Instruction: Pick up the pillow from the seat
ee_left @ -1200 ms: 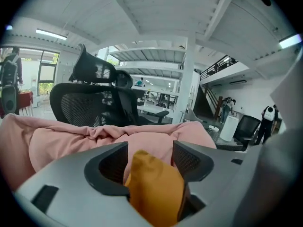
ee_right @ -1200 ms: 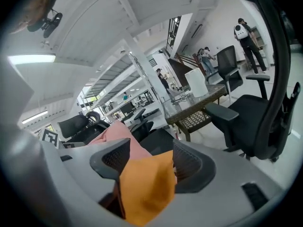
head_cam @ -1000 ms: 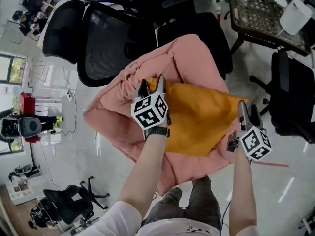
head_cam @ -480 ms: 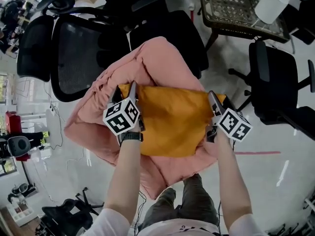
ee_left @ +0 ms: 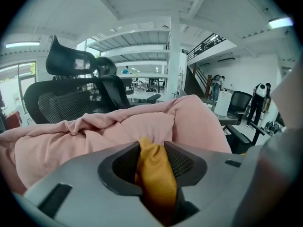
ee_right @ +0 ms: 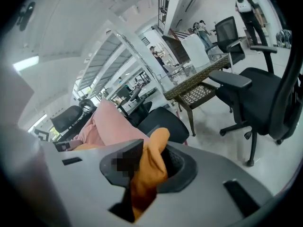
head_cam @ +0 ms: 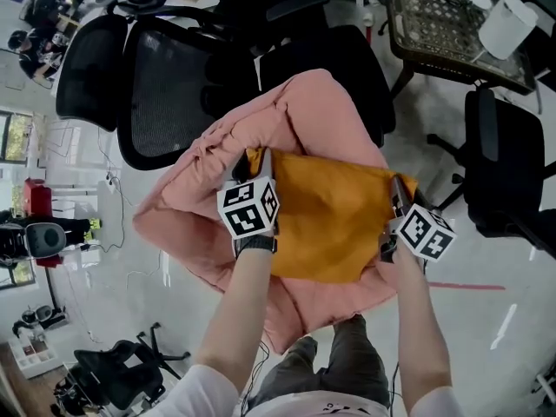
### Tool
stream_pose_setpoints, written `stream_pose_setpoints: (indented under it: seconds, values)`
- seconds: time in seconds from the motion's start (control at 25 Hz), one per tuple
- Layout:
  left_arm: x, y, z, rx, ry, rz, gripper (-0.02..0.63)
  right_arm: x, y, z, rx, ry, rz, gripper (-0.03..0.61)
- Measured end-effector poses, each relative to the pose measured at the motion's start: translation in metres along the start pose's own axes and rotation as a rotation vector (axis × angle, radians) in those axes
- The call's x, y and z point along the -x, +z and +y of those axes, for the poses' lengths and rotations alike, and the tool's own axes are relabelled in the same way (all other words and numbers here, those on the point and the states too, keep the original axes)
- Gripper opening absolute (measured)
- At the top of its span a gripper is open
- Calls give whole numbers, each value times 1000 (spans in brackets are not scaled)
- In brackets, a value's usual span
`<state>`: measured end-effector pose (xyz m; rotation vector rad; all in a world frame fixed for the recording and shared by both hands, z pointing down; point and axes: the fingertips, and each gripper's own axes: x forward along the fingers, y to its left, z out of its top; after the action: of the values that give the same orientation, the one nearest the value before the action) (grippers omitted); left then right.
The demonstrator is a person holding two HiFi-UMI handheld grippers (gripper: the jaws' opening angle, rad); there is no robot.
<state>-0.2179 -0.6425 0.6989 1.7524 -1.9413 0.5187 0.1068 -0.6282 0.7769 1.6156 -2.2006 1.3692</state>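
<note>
Left gripper [head_cam: 254, 158], right gripper [head_cam: 398, 187] just closed on opposite pillow [head_cam: 334, 220] corners.

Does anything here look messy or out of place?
A pink blanket lies crumpled over the office chair and hangs well past it, with an orange pillow on top. Odd bedding for an office.

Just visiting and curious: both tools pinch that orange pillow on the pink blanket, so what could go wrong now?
The left hand-held gripper and right hand-held gripper have just been closing on only corner fabric of the orange pillow, which might slip free when lifted. The pink blanket bunched around it could drag along.
</note>
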Motion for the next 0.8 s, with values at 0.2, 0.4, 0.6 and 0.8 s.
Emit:
stream_pose_setpoints:
  seconds: [0.2, 0.4, 0.6, 0.8]
  values:
    - [25, -1, -5, -40, -24, -34, 130, 18, -8, 12, 141, 5, -22, 63]
    - [53, 1, -11, -42, -39, -93, 138, 45, -9, 16, 190, 11, -65, 58]
    - [73, 0, -21, -39, -74, -134, 138, 79, -20, 17, 195, -19, -90, 55]
    - [101, 1, -36, -104, -117, -169, 107, 107, -22, 17, 224, -32, -124, 54]
